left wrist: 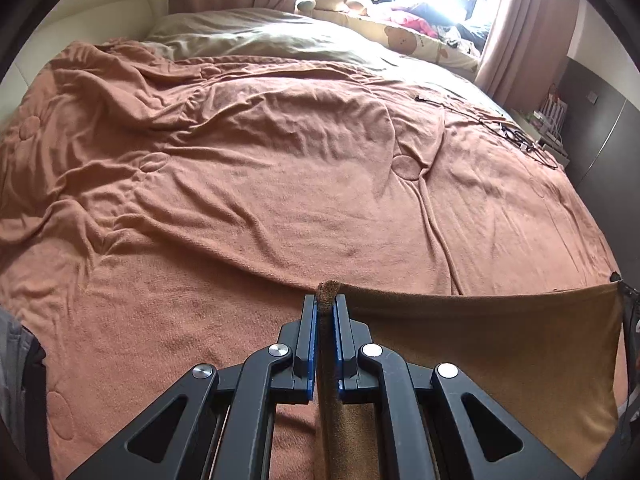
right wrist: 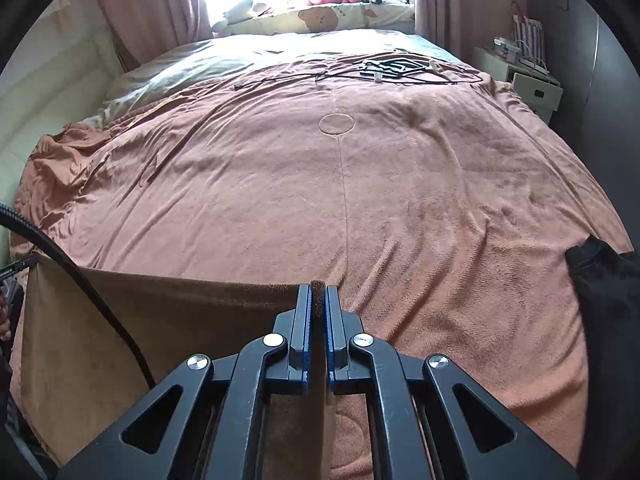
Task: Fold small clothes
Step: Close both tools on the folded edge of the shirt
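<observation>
A small brown cloth (left wrist: 492, 344) hangs stretched between my two grippers, just above the near part of the bed. My left gripper (left wrist: 327, 300) is shut on one top corner, whose fuzzy edge sticks up between the blue pads. The cloth's top edge runs right from there to the other gripper at the frame's edge. In the right wrist view the same brown cloth (right wrist: 160, 320) spreads to the left, and my right gripper (right wrist: 318, 292) is shut on its other top corner. The lower part of the cloth is hidden behind the gripper bodies.
A rumpled salmon blanket (left wrist: 240, 184) covers the bed. Black cables (right wrist: 384, 68) lie far on it. A black garment (right wrist: 604, 280) sits at the bed's right edge. Pillows and soft toys (left wrist: 344, 0) line the window; a white bedside cabinet (right wrist: 532, 84) stands beyond. A black hose (right wrist: 80, 276) crosses the cloth.
</observation>
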Demonstrator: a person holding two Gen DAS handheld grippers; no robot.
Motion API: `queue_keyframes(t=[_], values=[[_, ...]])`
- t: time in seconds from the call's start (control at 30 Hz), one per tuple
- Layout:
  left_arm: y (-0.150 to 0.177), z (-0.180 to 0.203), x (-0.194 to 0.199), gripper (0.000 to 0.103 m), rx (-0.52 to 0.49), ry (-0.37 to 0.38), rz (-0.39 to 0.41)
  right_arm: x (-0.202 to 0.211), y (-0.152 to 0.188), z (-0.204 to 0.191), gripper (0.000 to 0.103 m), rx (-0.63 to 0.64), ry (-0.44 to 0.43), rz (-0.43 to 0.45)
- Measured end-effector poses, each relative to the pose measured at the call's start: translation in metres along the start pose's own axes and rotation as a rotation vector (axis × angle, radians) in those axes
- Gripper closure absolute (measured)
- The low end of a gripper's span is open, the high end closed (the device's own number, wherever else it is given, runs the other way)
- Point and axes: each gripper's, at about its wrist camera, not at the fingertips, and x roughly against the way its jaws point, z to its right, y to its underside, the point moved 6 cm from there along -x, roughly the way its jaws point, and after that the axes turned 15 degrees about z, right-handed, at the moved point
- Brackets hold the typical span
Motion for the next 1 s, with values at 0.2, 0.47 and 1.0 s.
queue_keyframes(t=[0.2,0.47,1.0], values=[[0.023,-0.009,-0.037,0.096,-0.005,-0.035,-0.074,-0.046,0.007,-0.004,0.101,0.009,0.02,-0.057],[0.045,-0.014,-0.056,0.087,-0.006,-0.06,-0.135,-0.07,0.011,-0.009,0.096,0.043,0.058,-0.069],[0.044,0.006,0.038,0.057,0.018,-0.008,-0.076,0.018,0.037,-0.012,0.028,0.042,0.007,-0.092]])
